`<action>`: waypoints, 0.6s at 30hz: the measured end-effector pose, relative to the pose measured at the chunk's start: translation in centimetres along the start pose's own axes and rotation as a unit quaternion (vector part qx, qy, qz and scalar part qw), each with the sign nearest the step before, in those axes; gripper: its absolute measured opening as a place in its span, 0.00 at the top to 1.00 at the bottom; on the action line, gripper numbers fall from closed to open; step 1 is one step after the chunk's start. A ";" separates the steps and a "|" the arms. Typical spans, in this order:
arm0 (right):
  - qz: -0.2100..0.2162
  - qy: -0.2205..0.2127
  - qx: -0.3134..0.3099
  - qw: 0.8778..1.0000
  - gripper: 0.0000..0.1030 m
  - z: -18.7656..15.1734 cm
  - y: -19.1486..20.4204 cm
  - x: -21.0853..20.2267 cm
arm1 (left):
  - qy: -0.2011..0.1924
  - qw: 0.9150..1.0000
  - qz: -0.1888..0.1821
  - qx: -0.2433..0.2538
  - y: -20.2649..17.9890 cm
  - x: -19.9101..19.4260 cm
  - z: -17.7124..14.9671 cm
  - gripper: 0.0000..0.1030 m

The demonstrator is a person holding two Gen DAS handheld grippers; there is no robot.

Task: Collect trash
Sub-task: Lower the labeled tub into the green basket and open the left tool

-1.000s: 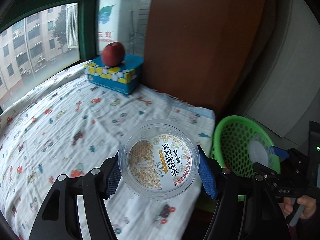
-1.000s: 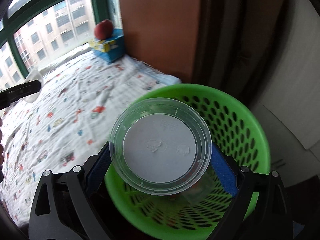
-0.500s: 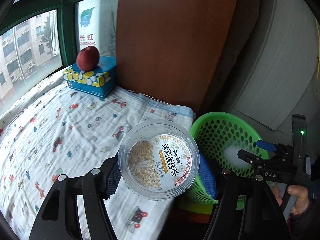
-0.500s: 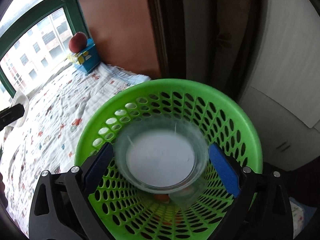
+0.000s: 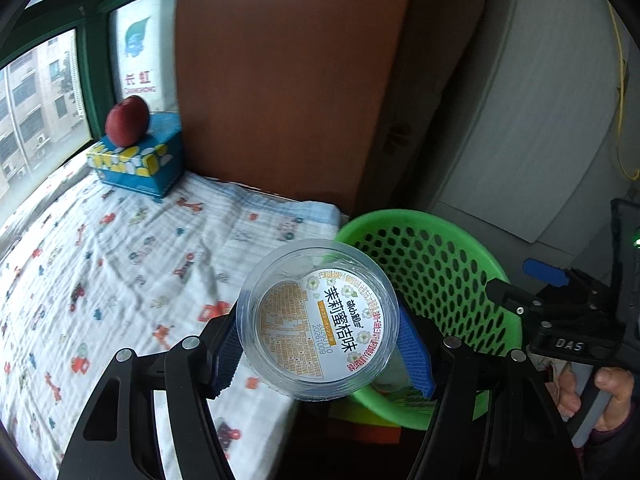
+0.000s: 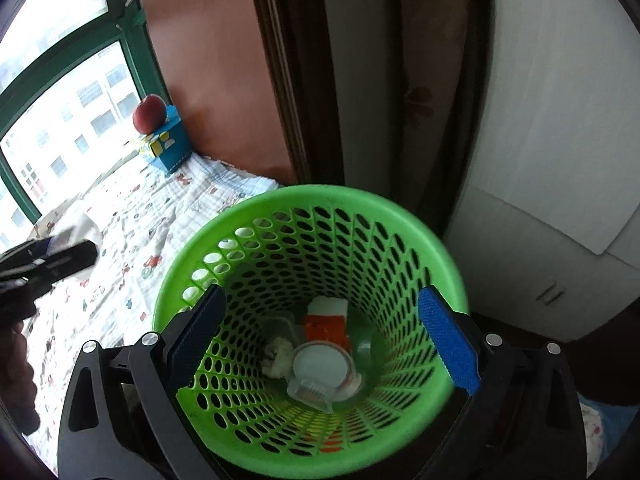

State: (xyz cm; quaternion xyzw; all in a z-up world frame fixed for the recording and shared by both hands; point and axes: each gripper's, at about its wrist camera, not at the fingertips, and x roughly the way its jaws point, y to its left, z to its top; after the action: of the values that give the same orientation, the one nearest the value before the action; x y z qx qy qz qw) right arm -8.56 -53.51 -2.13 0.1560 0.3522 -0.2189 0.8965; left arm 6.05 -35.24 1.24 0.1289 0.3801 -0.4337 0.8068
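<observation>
Right tool (image 6: 322,334) spread and empty over green basket (image 6: 400,208) of trash, left tool (image 5: 320,350) clamped on labelled clear cup (image 5: 318,326) at bed edge; next: carry cup over rim, release.

Home bedroom: bed with printed sheet (image 5: 120,264), window (image 5: 36,92) facing apartment blocks, wardrobe (image 5: 288,80).

A: What sits between the left tool (image 5: 320,354)'s blue pads?
B: A clear plastic cup (image 5: 318,326), printed label facing the camera, gripped at both sides.
A: And around it?
B: A green basket (image 5: 430,280) at three o'clock, the right tool (image 5: 548,300) beyond it; an apple (image 5: 127,121) on a blue box (image 5: 138,164) at ten o'clock, on the patterned bed (image 5: 100,264).
</observation>
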 end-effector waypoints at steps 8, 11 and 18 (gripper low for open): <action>-0.003 -0.016 0.006 1.000 0.07 -0.3 -1.1 -2.0 | 0.021 0.999 -0.023 0.010 -3.0 2.2 -0.6 0.37; -0.006 -0.021 0.007 1.000 0.07 -0.6 -1.4 -2.6 | 0.028 0.999 -0.027 0.012 -3.7 2.9 -0.7 0.37; -0.014 -0.034 0.015 0.999 0.07 -1.2 -1.9 -3.8 | 0.039 0.999 -0.035 0.015 -5.2 4.1 -0.8 0.37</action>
State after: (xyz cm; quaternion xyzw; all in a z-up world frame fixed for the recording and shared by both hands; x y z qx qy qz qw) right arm -12.67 -53.60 -0.57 0.1570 0.3203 -0.2419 0.9024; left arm 2.89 -40.35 -1.67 0.1438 0.4090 -0.4621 0.7736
